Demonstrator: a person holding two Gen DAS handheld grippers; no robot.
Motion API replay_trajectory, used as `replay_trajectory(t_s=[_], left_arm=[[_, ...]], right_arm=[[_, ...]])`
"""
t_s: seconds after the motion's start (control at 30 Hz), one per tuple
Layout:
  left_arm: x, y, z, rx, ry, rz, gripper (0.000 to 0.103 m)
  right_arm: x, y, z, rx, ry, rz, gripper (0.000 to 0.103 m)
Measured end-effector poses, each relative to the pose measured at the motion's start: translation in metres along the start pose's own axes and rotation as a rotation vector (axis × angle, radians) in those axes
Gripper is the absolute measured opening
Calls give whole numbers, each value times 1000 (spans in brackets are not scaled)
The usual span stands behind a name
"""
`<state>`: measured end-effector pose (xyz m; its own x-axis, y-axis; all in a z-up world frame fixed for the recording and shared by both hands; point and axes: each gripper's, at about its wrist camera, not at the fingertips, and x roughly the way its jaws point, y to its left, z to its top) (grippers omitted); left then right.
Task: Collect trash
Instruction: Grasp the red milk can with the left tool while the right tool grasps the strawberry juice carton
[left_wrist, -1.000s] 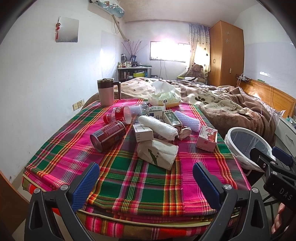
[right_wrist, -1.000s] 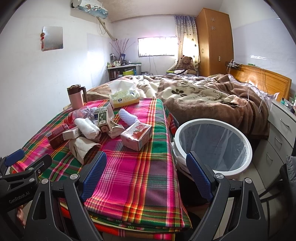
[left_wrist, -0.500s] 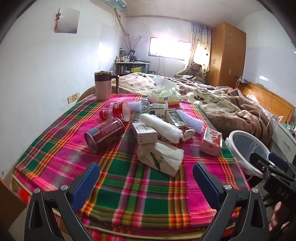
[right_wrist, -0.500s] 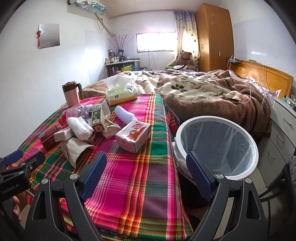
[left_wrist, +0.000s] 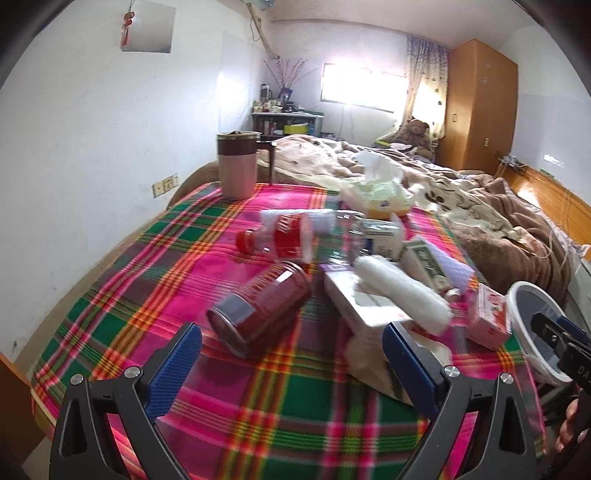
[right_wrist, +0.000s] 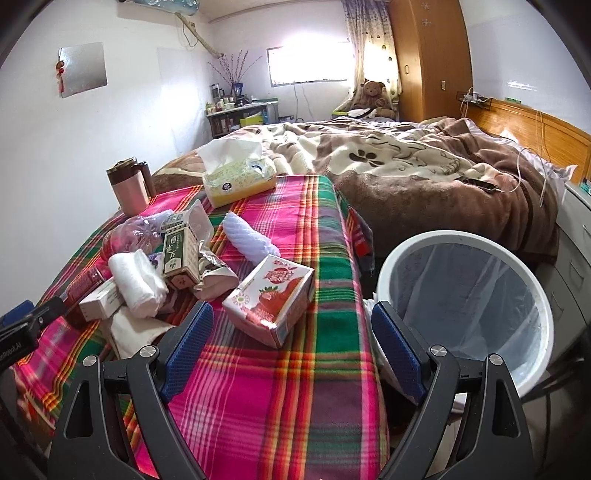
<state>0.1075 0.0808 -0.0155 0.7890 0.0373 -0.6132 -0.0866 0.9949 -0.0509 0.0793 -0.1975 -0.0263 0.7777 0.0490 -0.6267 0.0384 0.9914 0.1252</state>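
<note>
Trash lies in a heap on the plaid tablecloth (left_wrist: 295, 417). A red can (left_wrist: 258, 310) lies on its side just ahead of my open, empty left gripper (left_wrist: 291, 354). Behind it lie a red-capped plastic bottle (left_wrist: 280, 236), a white box (left_wrist: 358, 306) and a white roll (left_wrist: 402, 291). My right gripper (right_wrist: 291, 347) is open and empty, close before a pink strawberry carton (right_wrist: 273, 295). A green carton (right_wrist: 179, 254) and the white roll (right_wrist: 136, 280) lie to its left. The white bin (right_wrist: 465, 306) with a clear liner stands right of the table.
A pink mug (left_wrist: 236, 166) and a tissue box (right_wrist: 238, 181) stand at the table's far end. A bed with a brown blanket (right_wrist: 424, 173) lies beyond. White drawers (right_wrist: 576, 236) stand behind the bin. The wall runs along the left.
Both grippers have moved forward over the table. The left one has closed in on the red can, the right one on the strawberry carton. Both stay open.
</note>
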Motion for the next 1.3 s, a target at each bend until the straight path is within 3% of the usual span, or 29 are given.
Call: replay_trajectory(t_s=[0.43,0.53,0.63,1.1,1.17,1.3], left_arm=[[62,38,23,46,126,35,100],[73,41,24,44,151,14,98],[83,40,23,31,194,-30,87],[100,30,28,24,241,-102,86],[100,30,28,17,252,-117,83],[100,28,28,26,260,-120,68]], right_arm=[[37,6,10,50,117,20,86],[43,9,10,58,151,13,83],[48,12,11,57,173,2,77],[73,18,22,92,255,30,77],[76,22,21,78,275,38,77],[75,24,20,55,271,13,77]])
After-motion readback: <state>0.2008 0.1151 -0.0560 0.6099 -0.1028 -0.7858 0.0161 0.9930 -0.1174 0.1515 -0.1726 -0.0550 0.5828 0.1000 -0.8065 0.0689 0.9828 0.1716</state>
